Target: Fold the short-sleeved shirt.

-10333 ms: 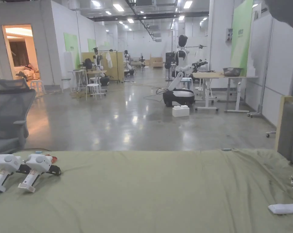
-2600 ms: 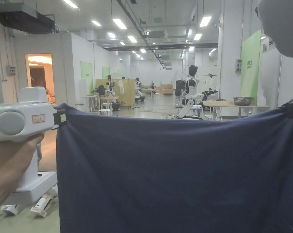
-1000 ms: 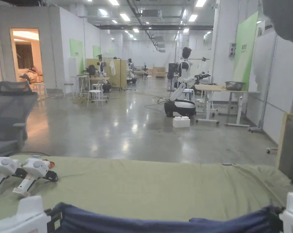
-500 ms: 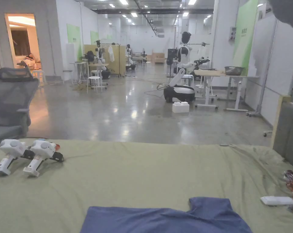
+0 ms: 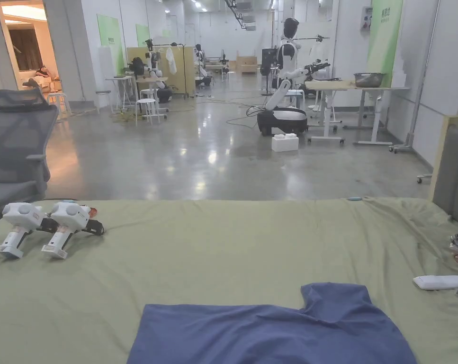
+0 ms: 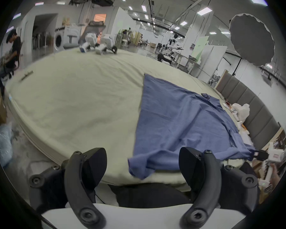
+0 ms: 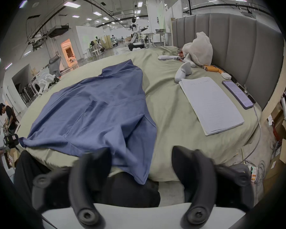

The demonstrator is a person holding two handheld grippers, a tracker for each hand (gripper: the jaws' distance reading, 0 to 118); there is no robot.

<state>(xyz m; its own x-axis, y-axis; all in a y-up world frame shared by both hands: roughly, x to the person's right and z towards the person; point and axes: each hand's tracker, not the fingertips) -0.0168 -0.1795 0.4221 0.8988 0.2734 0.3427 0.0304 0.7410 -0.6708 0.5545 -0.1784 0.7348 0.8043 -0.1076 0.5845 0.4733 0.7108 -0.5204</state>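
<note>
One blue shirt lies spread at the bed's near edge, its hem hanging over. The left claw and right claw each gape wide, gripping nothing. Two spare grippers rest at the far left corner.

Shirt: blue woven cloth, matt, softly creased, stitched seams visible in the right gripper view. Bed cover: olive-green cloth, matt, lightly wrinkled toward the right edge. Left gripper: jaws of black matt plastic with recessed screw heads. Right gripper: same black matt finish. Spare grippers at the far left corner: white smooth plastic shells. Headboard: grey padded upholstery, channelled. Notepad: white matt paper. Floor: polished concrete, glossy, reflecting ceiling lights.
</note>
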